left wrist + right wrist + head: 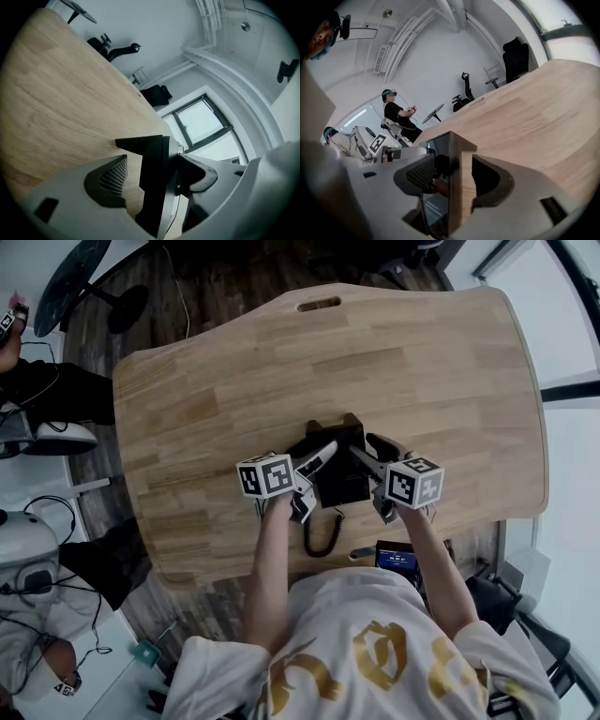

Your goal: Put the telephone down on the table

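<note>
Fingers (110, 180) of the left gripper (157, 168) stand wide apart, astride one side edge of the black telephone (339, 474). In the left gripper view a strip of bare wood shows between the meshed pad and the telephone's body. The other pad sits close against the far face, but does not seem to press. The right gripper (454, 176) mirrors this. Its jaws are spread around the opposite side edge, with wood visible between one pad and the casing. Neither gripper seems to be squeezing anything.

From the head view, the telephone appears to rest on the table (234, 381), towards the near edge and directly in front of the person. Its coiled cord (323, 535) trails back towards the person's body. The telephone's longer side runs away from the person. The left gripper reaches it from the left, the right gripper from the right, and both angle inwards and slightly down. Both are equally near, each with an edge inside its open jaws.

The set-down looks done. What remains, most likely, is to draw each gripper back along its own line, so that no pad catches the casing.
</note>
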`<move>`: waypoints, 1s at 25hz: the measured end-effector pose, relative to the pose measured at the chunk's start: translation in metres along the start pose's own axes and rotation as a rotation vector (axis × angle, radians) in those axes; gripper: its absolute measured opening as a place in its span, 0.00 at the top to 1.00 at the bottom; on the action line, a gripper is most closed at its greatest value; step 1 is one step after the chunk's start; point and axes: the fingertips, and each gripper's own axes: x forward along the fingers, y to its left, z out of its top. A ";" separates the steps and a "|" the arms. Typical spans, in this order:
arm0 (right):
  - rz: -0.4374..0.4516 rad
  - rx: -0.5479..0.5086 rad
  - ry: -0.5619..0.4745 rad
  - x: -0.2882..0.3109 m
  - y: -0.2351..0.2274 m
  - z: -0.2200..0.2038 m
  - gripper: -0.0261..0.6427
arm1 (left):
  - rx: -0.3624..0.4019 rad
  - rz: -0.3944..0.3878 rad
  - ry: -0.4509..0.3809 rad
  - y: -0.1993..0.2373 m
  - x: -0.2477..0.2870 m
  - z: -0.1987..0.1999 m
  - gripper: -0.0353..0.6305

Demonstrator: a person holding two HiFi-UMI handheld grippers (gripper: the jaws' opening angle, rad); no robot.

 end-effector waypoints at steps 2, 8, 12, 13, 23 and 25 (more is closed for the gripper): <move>-0.023 -0.007 -0.016 -0.006 -0.010 -0.004 0.63 | 0.030 0.026 -0.019 0.002 0.003 -0.004 0.48; -0.034 -0.015 -0.049 -0.023 -0.017 -0.006 0.63 | 0.091 0.138 -0.135 0.008 -0.011 0.000 0.48; -0.054 -0.058 -0.101 -0.034 -0.003 0.004 0.63 | 0.118 0.183 -0.187 0.006 -0.035 0.009 0.48; -0.055 -0.065 -0.111 -0.037 0.002 0.005 0.63 | 0.131 0.184 -0.189 0.001 -0.040 0.009 0.48; -0.039 -0.036 -0.200 -0.067 0.042 0.016 0.81 | 0.370 0.260 -0.185 -0.046 -0.069 0.009 0.55; -0.043 -0.051 -0.217 -0.073 0.048 0.019 0.89 | 0.415 0.321 -0.209 -0.049 -0.079 0.011 0.78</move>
